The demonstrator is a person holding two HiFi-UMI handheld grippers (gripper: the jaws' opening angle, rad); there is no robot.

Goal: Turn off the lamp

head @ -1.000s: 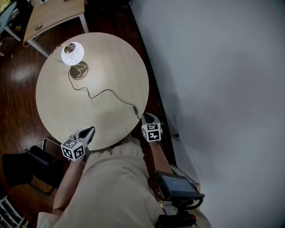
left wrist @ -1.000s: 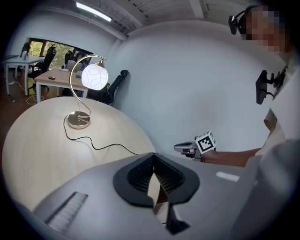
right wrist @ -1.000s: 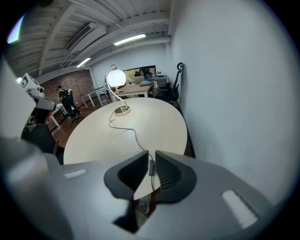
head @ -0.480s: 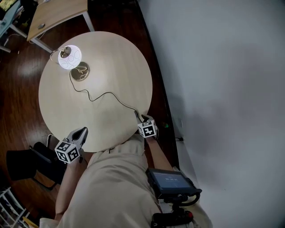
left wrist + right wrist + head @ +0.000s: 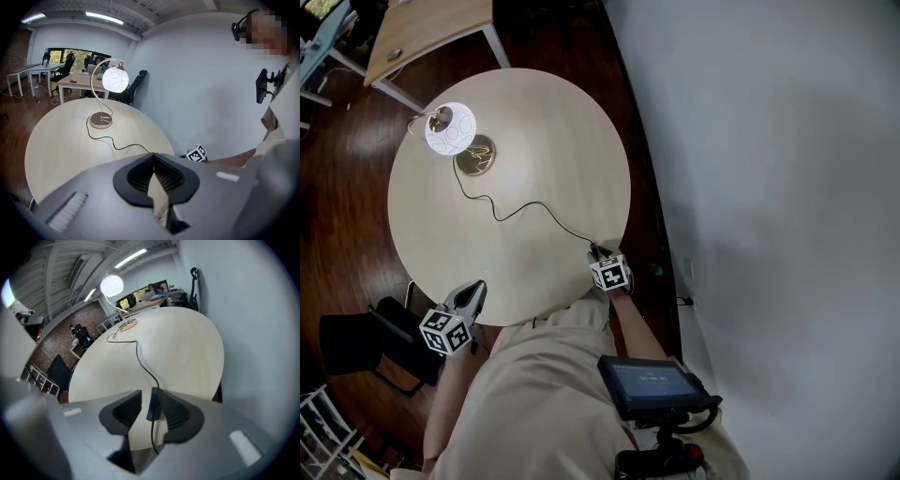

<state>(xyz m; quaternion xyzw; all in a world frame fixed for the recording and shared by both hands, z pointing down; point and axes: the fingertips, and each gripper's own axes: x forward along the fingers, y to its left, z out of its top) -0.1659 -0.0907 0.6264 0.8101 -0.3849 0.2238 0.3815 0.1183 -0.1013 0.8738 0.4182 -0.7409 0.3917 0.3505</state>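
Note:
The lamp's globe (image 5: pixel 450 129) glows on its curved brass stem above a round base (image 5: pixel 475 156) at the far left of the round table (image 5: pixel 553 122). Its black cord (image 5: pixel 525 206) runs across to the near right edge. There my right gripper (image 5: pixel 598 253) hangs, jaws opening. The cord's inline switch (image 5: pixel 153 404) stands between them against the right pad (image 5: pixel 176 413), with a gap on the left. In the right gripper view the lit globe (image 5: pixel 112 285) is far off. My left gripper (image 5: pixel 476 289) is shut and empty at the near left edge, facing the lamp (image 5: pixel 115 78).
A white wall (image 5: pixel 769 187) runs close along the table's right side. A wooden desk (image 5: pixel 422 28) stands beyond the lamp. A black chair (image 5: pixel 356 342) sits below the left gripper. A screen device (image 5: pixel 652 384) hangs at the person's waist.
My right gripper has sunk at the table's near right edge, over the cord's switch. The left gripper has drawn back a little from the edge. The lamp stays lit.

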